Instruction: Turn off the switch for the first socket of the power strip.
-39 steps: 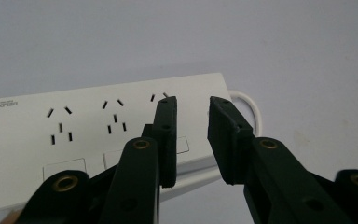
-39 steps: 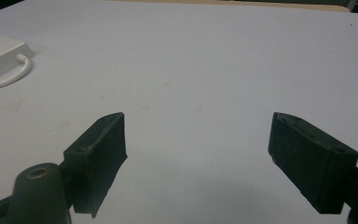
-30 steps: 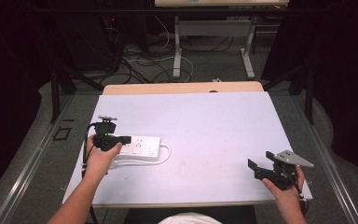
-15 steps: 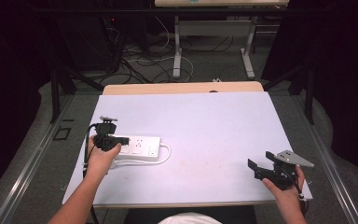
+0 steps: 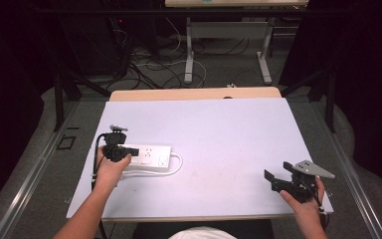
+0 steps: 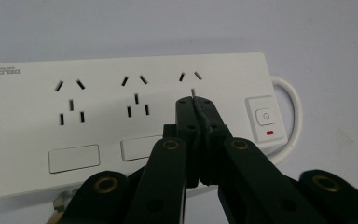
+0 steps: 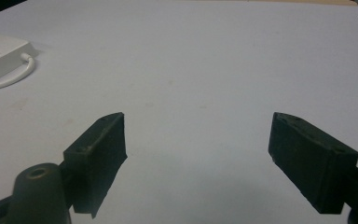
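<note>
Directly under the closed tips of the left gripper [image 6: 195, 103]: the white power strip [image 5: 149, 155], 3 socket groups across its face, switch [image 6: 265, 116] just right of the tips, white cord [image 6: 292, 107] looping beyond that end. Ahead of the wide-open right gripper [image 7: 198, 158]: bare white table [image 5: 229, 134], free passage between the 2 grippers. Far left of those jaws, well apart: strip end and cord loop.
</note>
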